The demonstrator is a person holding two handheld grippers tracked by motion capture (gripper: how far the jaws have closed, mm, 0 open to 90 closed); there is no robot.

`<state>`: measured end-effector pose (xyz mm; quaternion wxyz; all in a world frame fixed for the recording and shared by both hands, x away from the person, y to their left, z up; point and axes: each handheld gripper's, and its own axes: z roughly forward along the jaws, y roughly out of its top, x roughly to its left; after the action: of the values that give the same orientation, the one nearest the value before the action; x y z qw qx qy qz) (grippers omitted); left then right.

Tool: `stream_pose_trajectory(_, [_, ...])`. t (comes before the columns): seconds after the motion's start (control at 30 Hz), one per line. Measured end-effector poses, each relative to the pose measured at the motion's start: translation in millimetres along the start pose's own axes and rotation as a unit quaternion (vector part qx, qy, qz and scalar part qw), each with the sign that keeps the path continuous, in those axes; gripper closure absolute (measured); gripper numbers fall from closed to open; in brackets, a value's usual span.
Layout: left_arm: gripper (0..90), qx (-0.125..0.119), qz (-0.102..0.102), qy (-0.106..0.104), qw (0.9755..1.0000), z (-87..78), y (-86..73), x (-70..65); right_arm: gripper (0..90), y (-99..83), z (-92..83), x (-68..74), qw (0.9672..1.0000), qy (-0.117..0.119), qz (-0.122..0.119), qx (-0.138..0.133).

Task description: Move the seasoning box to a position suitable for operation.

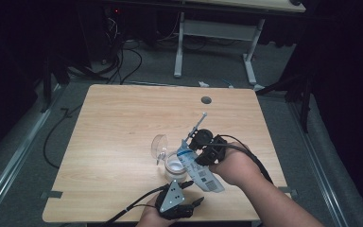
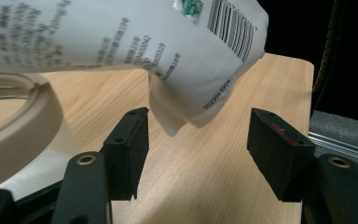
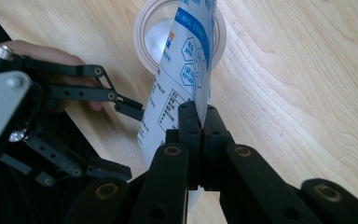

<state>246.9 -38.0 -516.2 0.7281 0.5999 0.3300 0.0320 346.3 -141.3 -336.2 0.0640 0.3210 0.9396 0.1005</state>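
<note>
Two grippers: right gripper [image 3: 200, 116] clenched on pouch [image 3: 186, 60] over jar [image 3: 144, 28], left gripper [image 2: 196, 144] released

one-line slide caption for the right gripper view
Right gripper shut on pouch, tipping it over jar.

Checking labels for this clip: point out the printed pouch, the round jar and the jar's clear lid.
printed pouch [image 1: 201, 173]: high view, on its barcode end.
round jar [image 3: 142, 29]: right gripper view, on its rim.
clear lid [image 1: 159, 144]: high view, on its domed face.
</note>
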Motion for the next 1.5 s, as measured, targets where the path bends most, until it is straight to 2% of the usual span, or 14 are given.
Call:
stream_pose_trajectory(0.17, [39.5, -0.006, 0.005, 0.006, 0.9999, -7.6, 4.5, 5.9, 89.7, -0.9, -0.6, -0.1, 1.0, -0.002, 0.001, 0.001])
stream_pose_trajectory(0.3, [39.7, -0.009, 0.013, 0.019, 0.9997, -18.0, 9.7, 15.7, 89.6, -2.2, -0.2, -0.2, 1.0, -0.005, 0.001, 0.007])
stream_pose_trajectory(0.47, [40.4, -0.015, 0.013, 0.038, 0.9991, -31.3, 14.2, 30.0, 89.6, -4.4, -0.4, -0.7, 1.0, -0.004, 0.001, 0.007])
stream_pose_trajectory(0.7, [41.0, -0.019, 0.017, 0.059, 0.9979, -49.8, 25.5, 46.2, 89.6, -5.3, -3.2, -1.9, 1.0, -0.001, 0.0, -0.002])
stream_pose_trajectory(0.9, [41.6, -0.027, 0.025, 0.09, 0.9953, -72.0, 35.6, 68.8, 89.6, -7.1, -2.4, -3.0, 1.0, -0.005, 0.001, 0.0])
stream_pose_trajectory(0.97, [41.5, -0.029, 0.014, 0.099, 0.9946, -79.8, 40.9, 77.1, 89.6, -8.6, -1.7, -4.5, 1.0, -0.004, 0.004, 0.0])
stream_pose_trajectory(1.03, [41.7, -0.043, -0.001, 0.106, 0.9935, -86.3, 47.8, 83.7, 89.6, -10.6, -1.0, -6.1, 0.9999, -0.007, 0.007, 0.003])
stream_pose_trajectory(1.1, [41.8, -0.053, -0.007, 0.112, 0.9923, -91.1, 54.3, 88.8, 89.6, -13.1, -0.3, -9.4, 0.9999, -0.01, 0.009, 0.004])
stream_pose_trajectory(1.23, [42.0, -0.067, -0.01, 0.122, 0.9903, -94.7, 60.7, 95.4, 89.6, -19.5, 2.3, -17.0, 0.9997, -0.013, 0.017, 0.006])
stream_pose_trajectory(1.3, [42.0, -0.066, -0.002, 0.127, 0.9897, -95.0, 61.3, 98.2, 89.6, -23.3, 4.7, -20.8, 0.9996, -0.02, 0.02, 0.01])
stream_pose_trajectory(1.5, [42.5, -0.058, -0.002, 0.138, 0.9887, -96.0, 62.1, 106.8, 89.6, -33.5, 12.0, -33.4, 0.9988, -0.03, 0.032, 0.021])
